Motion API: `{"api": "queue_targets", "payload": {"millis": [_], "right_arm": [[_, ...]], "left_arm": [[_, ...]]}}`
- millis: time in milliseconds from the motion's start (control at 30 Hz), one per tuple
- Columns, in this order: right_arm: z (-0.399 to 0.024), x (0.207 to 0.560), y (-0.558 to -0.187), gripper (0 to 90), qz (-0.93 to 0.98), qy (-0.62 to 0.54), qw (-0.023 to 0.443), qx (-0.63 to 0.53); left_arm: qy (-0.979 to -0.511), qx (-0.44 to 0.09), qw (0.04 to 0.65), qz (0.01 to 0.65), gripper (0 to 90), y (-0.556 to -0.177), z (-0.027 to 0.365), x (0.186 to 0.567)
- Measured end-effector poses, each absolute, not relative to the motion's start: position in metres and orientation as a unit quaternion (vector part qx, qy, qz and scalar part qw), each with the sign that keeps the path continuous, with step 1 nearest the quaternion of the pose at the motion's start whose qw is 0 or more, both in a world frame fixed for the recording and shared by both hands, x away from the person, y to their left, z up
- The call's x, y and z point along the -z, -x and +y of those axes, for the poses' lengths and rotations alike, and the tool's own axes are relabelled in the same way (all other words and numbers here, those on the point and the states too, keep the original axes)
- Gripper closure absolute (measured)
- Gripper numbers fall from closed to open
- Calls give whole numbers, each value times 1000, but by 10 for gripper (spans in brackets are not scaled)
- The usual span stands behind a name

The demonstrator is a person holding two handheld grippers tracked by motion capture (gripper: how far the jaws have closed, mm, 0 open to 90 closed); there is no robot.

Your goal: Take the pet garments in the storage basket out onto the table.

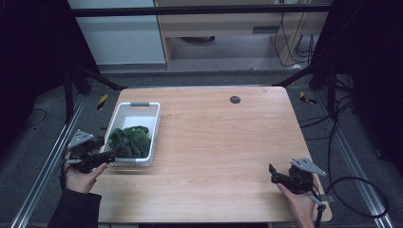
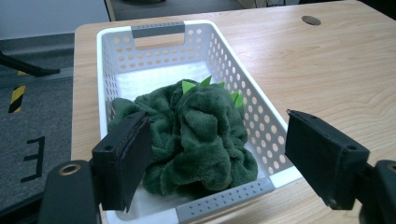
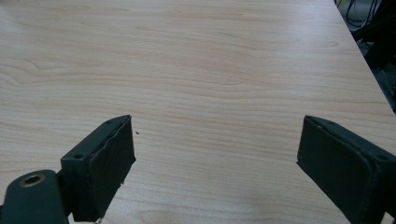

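Observation:
A white perforated basket with grey handles stands on the left part of the wooden table. Inside it lies a crumpled dark green plush cloth with small light green tags. My left gripper is open just short of the basket's near end, jaws wide apart and holding nothing. My right gripper is open near the table's front right corner, over bare wood, with nothing between its jaws.
The wooden table has a small dark round grommet near its far edge. Metal rails and black cables run along the floor on both sides. A yellow-black tape mark lies on the floor at left.

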State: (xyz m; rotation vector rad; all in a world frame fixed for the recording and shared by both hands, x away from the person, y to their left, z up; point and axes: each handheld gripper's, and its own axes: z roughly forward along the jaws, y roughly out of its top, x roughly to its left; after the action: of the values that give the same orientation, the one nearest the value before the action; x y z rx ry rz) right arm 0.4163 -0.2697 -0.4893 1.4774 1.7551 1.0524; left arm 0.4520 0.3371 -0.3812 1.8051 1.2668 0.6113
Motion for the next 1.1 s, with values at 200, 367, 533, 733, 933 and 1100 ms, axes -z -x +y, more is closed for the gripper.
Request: {"api": "queue_targets", "payload": {"millis": [200, 367, 533, 733, 933, 1100], "right_arm": [[-270, 489, -417, 109, 663, -559, 301, -398], [-269, 489, -417, 109, 664, -558, 299, -397], [-269, 490, -417, 107, 665, -558, 299, -397], [-269, 490, -418, 107, 666, -557, 299, -397], [-269, 490, -418, 103, 667, -557, 298, -395], [-269, 490, -418, 102, 667, -558, 295, -395]], "left_arm": [[-734, -232, 395, 502, 220, -462, 333, 377], [-746, -225, 378, 500, 223, -470, 330, 376], [-760, -219, 362, 494, 226, -478, 324, 375], [-771, -207, 347, 492, 228, -487, 318, 374], [-783, -200, 327, 491, 228, -495, 313, 377], [-792, -194, 311, 489, 227, -500, 310, 380]]}}
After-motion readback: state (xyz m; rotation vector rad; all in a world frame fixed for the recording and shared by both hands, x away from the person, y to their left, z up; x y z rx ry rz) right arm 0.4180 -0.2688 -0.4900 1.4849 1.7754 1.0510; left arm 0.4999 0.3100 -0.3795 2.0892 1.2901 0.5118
